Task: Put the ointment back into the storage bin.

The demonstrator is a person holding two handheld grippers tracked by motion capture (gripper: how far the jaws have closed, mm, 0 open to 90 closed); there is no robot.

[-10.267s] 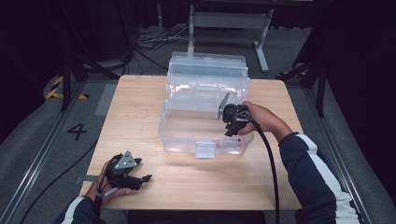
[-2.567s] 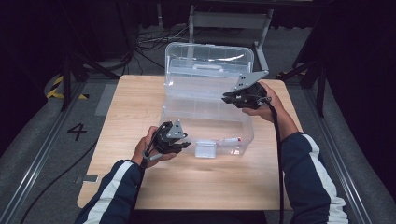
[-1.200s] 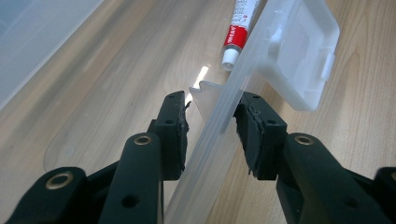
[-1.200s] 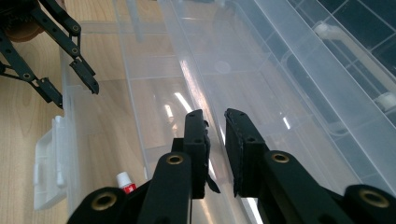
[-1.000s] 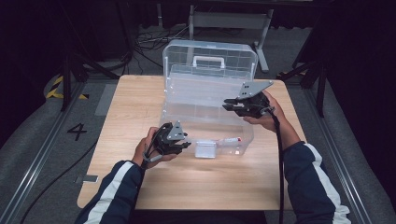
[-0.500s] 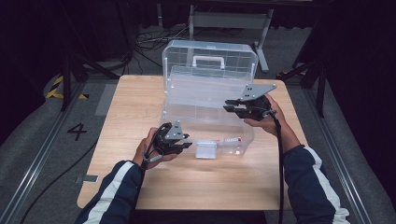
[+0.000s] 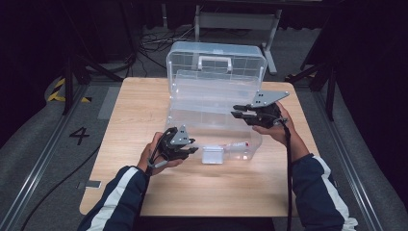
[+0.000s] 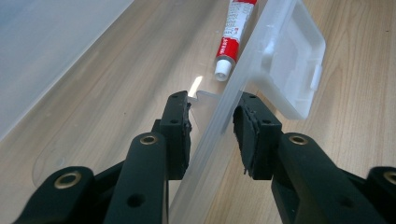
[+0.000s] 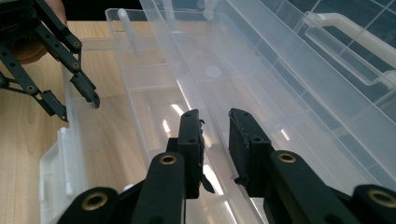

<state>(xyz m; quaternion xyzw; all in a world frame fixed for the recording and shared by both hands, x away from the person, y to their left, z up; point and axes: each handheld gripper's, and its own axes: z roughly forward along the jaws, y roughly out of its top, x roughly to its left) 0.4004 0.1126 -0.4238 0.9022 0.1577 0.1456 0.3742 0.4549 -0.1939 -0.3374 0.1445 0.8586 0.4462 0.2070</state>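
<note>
The clear plastic storage box [image 7: 211, 120] is standing open mid-worktop. The left tool [image 8: 212, 123] is straddling its front wall near the latch, pads not yet pressing. The right tool [image 9: 215, 140], parted, is hovering over the lift-out clear tray [image 9: 187, 93].

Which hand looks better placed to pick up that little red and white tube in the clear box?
Probably the right. The right gripper hovers open above the box interior, free to dip to the tube. The left gripper is nearer, but its jaws straddle the box's front wall.
</note>
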